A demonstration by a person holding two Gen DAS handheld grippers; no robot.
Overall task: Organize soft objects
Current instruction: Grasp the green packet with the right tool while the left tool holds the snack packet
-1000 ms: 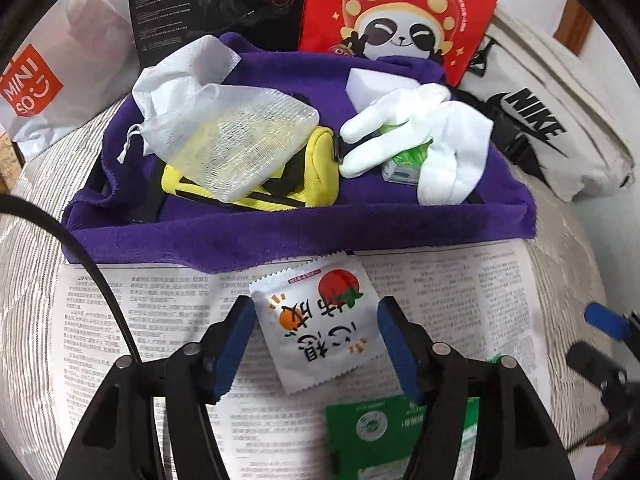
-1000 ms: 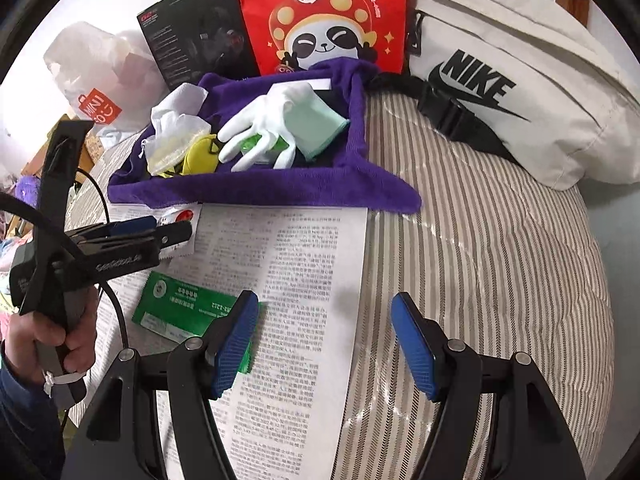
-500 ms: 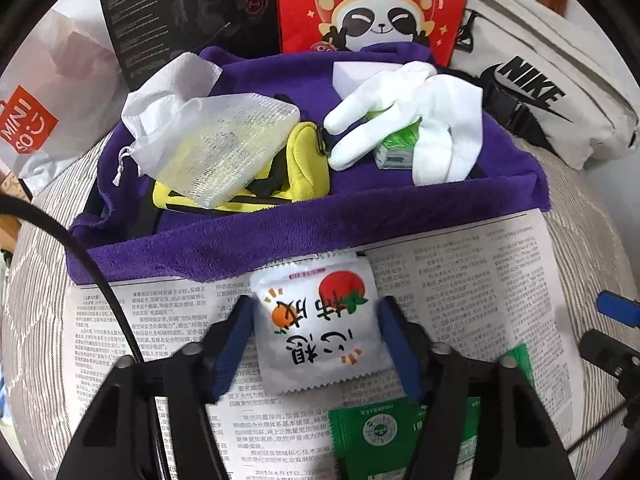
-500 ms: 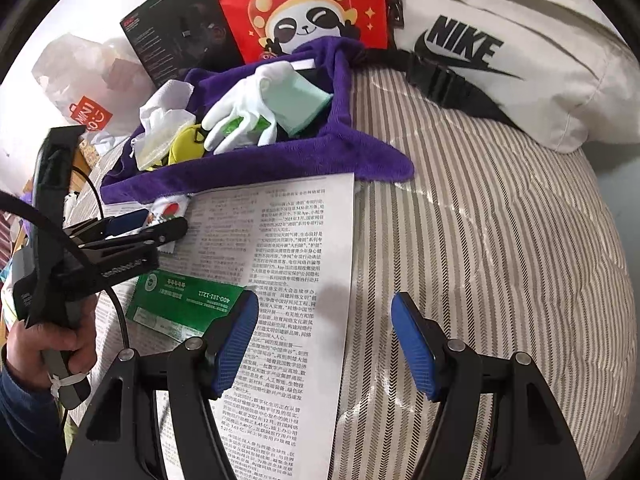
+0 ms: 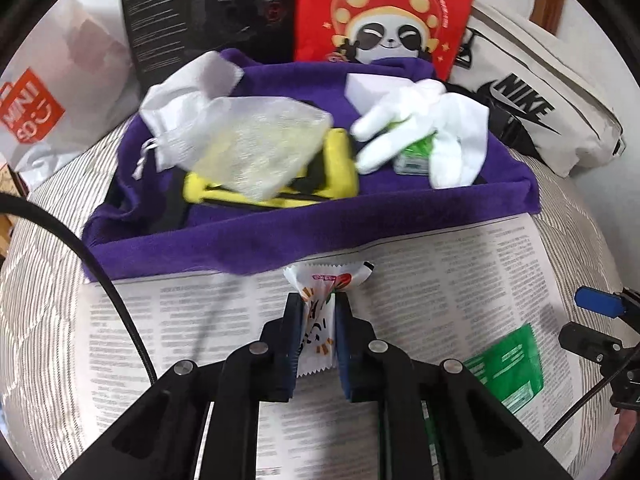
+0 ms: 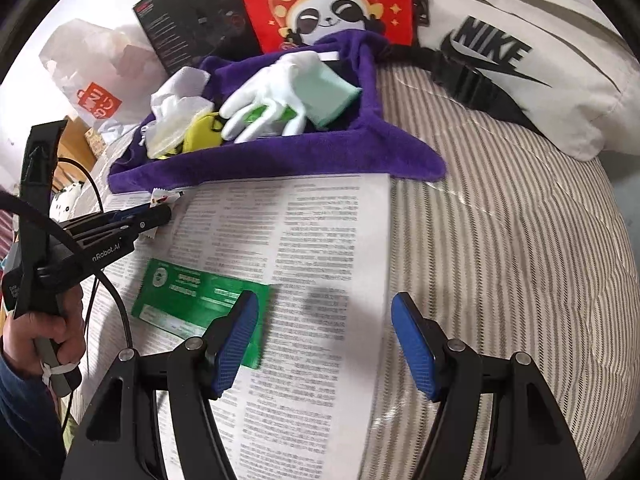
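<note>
Closing jaws: left gripper (image 5: 316, 336) squeezes the white snack sachet (image 5: 318, 320) between its blue pads; the sachet is crumpled, its top flaring out past the fingertips.
Under the pads: printed newspaper (image 5: 460, 280) spread on the striped bedding (image 6: 500, 240).
Just ahead of the fingertips: purple cloth tray (image 5: 280, 240), its front edge near the sachet's top, holding a mesh pouch (image 5: 256, 148), a yellow pouch (image 5: 336, 168) and a white glove (image 5: 420, 128).
Right gripper (image 6: 324, 344): jaws spread wide, gripping nothing, above the newspaper.
Beside its left pad: green packet (image 6: 192, 300), flat on the paper.
Beyond the tray: red panda bag (image 5: 384, 12), white Nike bag (image 6: 520, 52).
</note>
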